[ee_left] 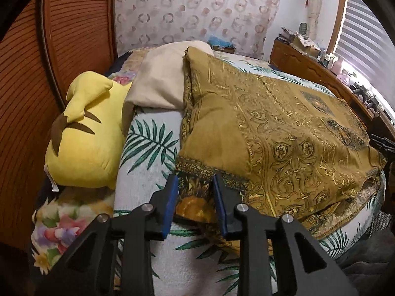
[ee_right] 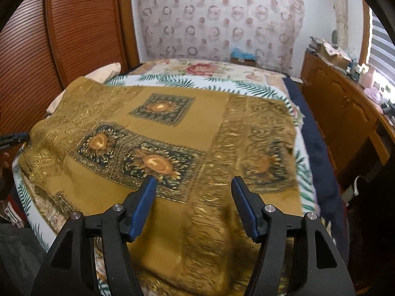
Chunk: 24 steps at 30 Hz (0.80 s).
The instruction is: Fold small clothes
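A mustard-gold patterned cloth (ee_left: 284, 135) with dark sunflower squares lies spread on the bed, partly folded over itself. My left gripper (ee_left: 195, 180) is open, its blue pads on either side of the cloth's near left corner, not closed on it. In the right wrist view the same cloth (ee_right: 172, 135) covers most of the bed. My right gripper (ee_right: 193, 181) is wide open just above the cloth's near part, holding nothing. The left gripper's tip (ee_right: 14, 139) shows at the left edge there.
A yellow plush toy (ee_left: 84, 133) and a beige pillow (ee_left: 158, 83) lie left of the cloth. The bed has a palm-leaf sheet (ee_left: 148, 153). A wooden louvred wardrobe (ee_left: 37, 74) stands at left, a cluttered wooden dresser (ee_right: 345, 103) at right.
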Each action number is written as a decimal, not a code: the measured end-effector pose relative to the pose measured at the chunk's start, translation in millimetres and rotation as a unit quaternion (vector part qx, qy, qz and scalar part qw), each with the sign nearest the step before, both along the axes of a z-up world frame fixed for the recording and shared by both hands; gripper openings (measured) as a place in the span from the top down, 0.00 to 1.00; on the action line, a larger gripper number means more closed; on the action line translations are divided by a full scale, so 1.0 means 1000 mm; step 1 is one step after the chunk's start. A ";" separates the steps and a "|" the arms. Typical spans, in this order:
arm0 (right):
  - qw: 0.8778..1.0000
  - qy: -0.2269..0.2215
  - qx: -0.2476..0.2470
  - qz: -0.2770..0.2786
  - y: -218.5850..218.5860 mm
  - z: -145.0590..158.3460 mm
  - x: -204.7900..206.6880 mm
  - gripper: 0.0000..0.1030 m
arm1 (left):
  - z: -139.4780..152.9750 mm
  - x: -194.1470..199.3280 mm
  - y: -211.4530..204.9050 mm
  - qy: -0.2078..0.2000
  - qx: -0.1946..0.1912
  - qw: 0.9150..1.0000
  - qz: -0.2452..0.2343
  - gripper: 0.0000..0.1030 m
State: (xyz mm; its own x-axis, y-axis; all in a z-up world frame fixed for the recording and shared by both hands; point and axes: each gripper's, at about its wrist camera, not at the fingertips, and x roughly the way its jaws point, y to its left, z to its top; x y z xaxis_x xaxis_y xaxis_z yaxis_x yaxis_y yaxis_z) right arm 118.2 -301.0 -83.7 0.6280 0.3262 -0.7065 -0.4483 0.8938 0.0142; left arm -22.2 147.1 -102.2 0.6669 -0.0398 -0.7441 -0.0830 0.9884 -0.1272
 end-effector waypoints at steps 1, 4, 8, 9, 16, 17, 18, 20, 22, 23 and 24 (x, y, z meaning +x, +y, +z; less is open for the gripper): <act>1.000 0.001 -0.002 0.002 0.003 -0.003 0.001 0.37 | -0.001 0.000 0.000 0.001 -0.001 1.000 0.001 0.74; 1.000 -0.001 -0.009 0.010 0.014 -0.009 0.001 0.37 | -0.004 0.000 -0.003 0.007 0.005 1.000 -0.003 0.74; 1.000 -0.007 -0.015 0.024 0.026 -0.015 -0.002 0.29 | -0.006 0.002 -0.004 0.013 0.006 1.000 -0.002 0.74; 1.000 -0.007 -0.015 0.025 0.028 -0.016 -0.002 0.29 | -0.007 0.002 -0.004 0.013 0.006 1.000 -0.001 0.74; 1.000 -0.005 -0.008 0.030 0.036 -0.023 -0.003 0.28 | -0.008 0.003 -0.003 0.012 0.005 1.000 0.000 0.73; 0.999 -0.004 -0.008 0.031 0.037 -0.024 -0.003 0.28 | -0.009 0.003 -0.002 0.010 0.004 1.000 0.001 0.72; 0.999 -0.002 -0.009 0.031 0.038 -0.025 -0.004 0.28 | -0.010 0.003 -0.001 0.006 0.002 1.000 0.003 0.72; 0.999 -0.001 -0.012 0.030 0.038 -0.028 -0.005 0.28 | -0.011 0.002 -0.004 0.002 0.005 1.000 0.010 0.71; 1.000 0.000 -0.016 0.026 0.038 -0.032 -0.004 0.28 | -0.010 0.003 -0.007 0.005 0.014 1.000 0.012 0.70; 1.000 0.001 -0.017 0.023 0.037 -0.034 -0.004 0.28 | -0.010 0.003 -0.007 0.007 0.013 1.000 0.014 0.69; 1.000 0.003 -0.017 0.022 0.036 -0.034 -0.003 0.28 | -0.009 0.004 -0.008 0.011 0.011 1.000 0.014 0.69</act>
State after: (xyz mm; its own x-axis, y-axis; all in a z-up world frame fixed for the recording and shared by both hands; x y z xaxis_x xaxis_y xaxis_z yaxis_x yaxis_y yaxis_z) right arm 115.4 -264.6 -117.7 0.6092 0.3294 -0.7214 -0.4868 0.8735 -0.0123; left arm -18.7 139.4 -111.7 0.6516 -0.0042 -0.7586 -0.1139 0.9881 -0.1033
